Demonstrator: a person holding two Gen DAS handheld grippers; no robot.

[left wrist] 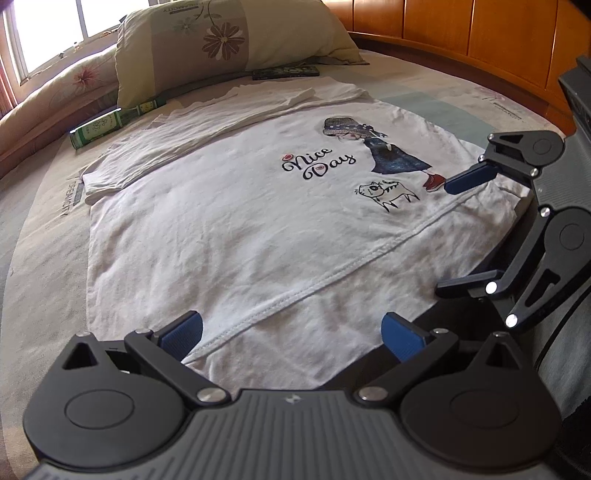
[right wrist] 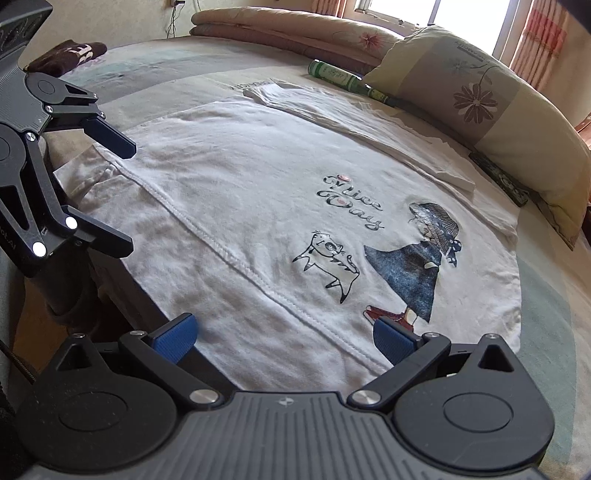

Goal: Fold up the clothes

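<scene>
T-shirt (left wrist: 229,236), white, lies spread flat on the bed (left wrist: 33,236) just ahead of our two grippers, its stitched hem (left wrist: 295,295) folded up and running slantwise across the near part of the cloth. Our left gripper (left wrist: 291,332) hangs low over that near edge with its blue pads (left wrist: 183,334) spread wide, gripping nothing. Our right gripper (right wrist: 282,338) is released too, its pads parted over the same edge, the right-hand one just beside the printed red shoe (right wrist: 384,314). Each gripper shows in the other's camera, side by side at the shirt's near border, and we cannot tell whether the pads touch the cloth.

Further up the shirt we see the print: a little cat (left wrist: 388,192), the words "Nice Day" (left wrist: 317,162) and a girl in a blue dress and hat (left wrist: 376,147). Beyond it one side of the shirt is already folded inward, forming a long strip (left wrist: 177,136) along the far edge. Past the strip a green bottle (left wrist: 98,129) lies on its side on the bed, next to a flowered pillow (left wrist: 236,37). A dark flat remote (left wrist: 286,72) rests at the pillow's foot. A dark folded cloth (right wrist: 70,53) sits well apart at the bed's far corner, and a wooden headboard (left wrist: 480,33) and a bright window (left wrist: 48,26) close the view
</scene>
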